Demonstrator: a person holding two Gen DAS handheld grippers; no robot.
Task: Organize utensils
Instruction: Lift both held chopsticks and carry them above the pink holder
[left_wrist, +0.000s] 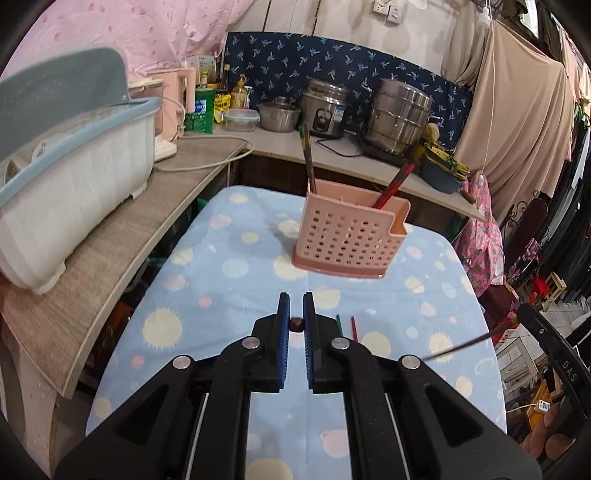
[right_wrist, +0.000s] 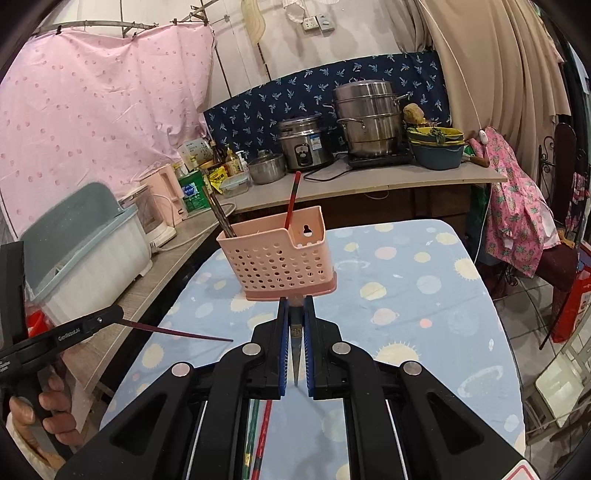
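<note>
Holder (right_wrist: 280, 258) pink, perforated, chopsticks (right_wrist: 291, 201) upright inside, on planet-print cloth (right_wrist: 424, 295)

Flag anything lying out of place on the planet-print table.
Two chopsticks, one green chopstick and one red chopstick, lie loose on the tablecloth instead of standing in the pink utensil holder. Each gripper grips another chopstick.

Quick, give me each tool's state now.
Left tool: shut on a dark red chopstick.
Right tool: shut on a dark chopstick.
</note>
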